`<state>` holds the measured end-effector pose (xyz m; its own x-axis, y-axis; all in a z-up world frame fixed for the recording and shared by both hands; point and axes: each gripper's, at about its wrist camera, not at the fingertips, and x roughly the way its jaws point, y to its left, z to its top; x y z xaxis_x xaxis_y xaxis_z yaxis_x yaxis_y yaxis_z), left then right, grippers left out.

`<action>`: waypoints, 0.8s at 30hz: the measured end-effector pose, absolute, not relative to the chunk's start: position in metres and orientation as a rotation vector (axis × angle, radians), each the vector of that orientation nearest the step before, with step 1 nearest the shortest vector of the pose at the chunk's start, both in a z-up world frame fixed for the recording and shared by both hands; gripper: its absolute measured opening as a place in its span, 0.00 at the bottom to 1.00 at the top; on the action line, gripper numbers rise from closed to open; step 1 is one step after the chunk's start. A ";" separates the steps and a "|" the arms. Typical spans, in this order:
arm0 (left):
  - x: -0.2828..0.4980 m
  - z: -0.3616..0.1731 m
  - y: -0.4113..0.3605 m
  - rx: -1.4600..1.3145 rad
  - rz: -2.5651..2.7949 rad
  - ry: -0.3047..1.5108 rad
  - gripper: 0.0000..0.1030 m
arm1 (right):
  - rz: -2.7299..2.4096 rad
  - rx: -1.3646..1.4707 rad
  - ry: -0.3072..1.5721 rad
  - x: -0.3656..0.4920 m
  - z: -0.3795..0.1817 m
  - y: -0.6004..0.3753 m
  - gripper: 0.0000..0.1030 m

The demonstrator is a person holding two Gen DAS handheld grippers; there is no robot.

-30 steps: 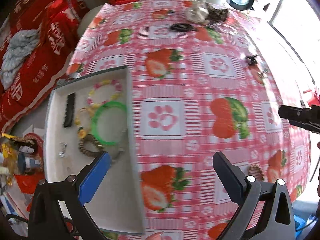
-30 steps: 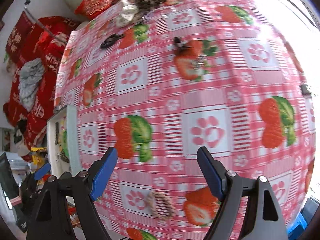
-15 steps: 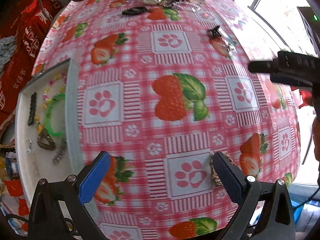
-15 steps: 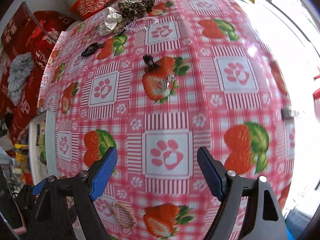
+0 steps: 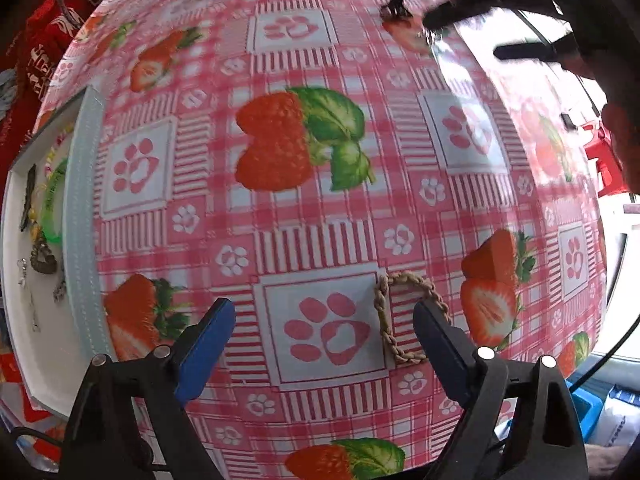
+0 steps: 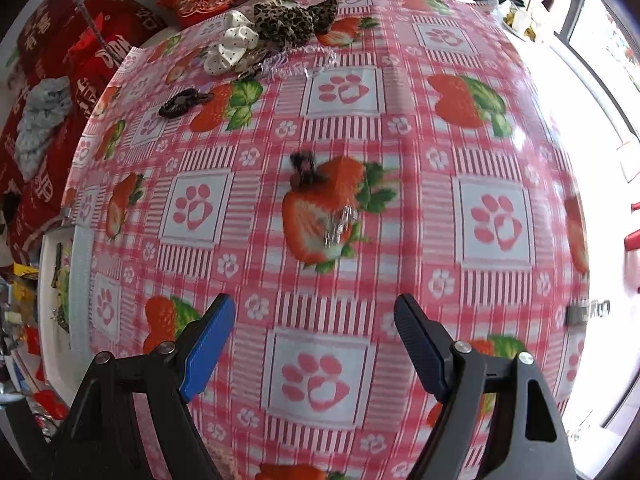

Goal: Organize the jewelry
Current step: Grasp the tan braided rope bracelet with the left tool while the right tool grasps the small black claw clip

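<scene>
Pink checked oilcloth printed with strawberries and paw prints covers the table (image 5: 280, 208). In the left wrist view the left gripper (image 5: 324, 316) is held with its jaws spread wide and nothing between them. A braided tan bracelet (image 5: 390, 312) lies flat on the cloth at about 3 o'clock from the gripper's midpoint, and the right-hand finger (image 5: 436, 332) overlaps its loop; contact cannot be judged. A white tray (image 5: 18, 344) sits at the table's 9 o'clock edge, with a green bangle (image 5: 50, 208), a dark hair clip (image 5: 28, 196) and a brown beaded bracelet (image 5: 42, 258) inside.

In the right wrist view the right gripper (image 6: 314, 322) is likewise seen wide apart and holding nothing, above a paw-print square. A small black claw clip (image 6: 304, 168) and a clear sparkling piece (image 6: 340, 224) lie on a strawberry print at 12 o'clock from it, blurred. Farther off, toward 11 o'clock, a black hair clip (image 6: 184, 104), a white dotted scrunchie (image 6: 234, 46) and a leopard-print bow (image 6: 296, 20) are seen.
</scene>
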<state>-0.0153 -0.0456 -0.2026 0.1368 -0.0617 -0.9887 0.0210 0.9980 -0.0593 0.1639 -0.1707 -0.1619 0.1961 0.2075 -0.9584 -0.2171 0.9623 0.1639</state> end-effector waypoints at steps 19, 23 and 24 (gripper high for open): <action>-0.034 -0.219 -0.068 -0.035 -0.007 1.429 0.69 | 0.322 -0.110 1.299 0.233 -0.192 -0.138 0.54; -0.034 -0.215 -0.070 -0.036 -0.007 1.424 0.59 | 0.312 -0.144 1.290 0.236 -0.195 -0.132 0.48; -0.034 -0.213 -0.071 -0.033 -0.010 1.423 0.53 | 0.308 -0.157 1.286 0.236 -0.195 -0.130 0.45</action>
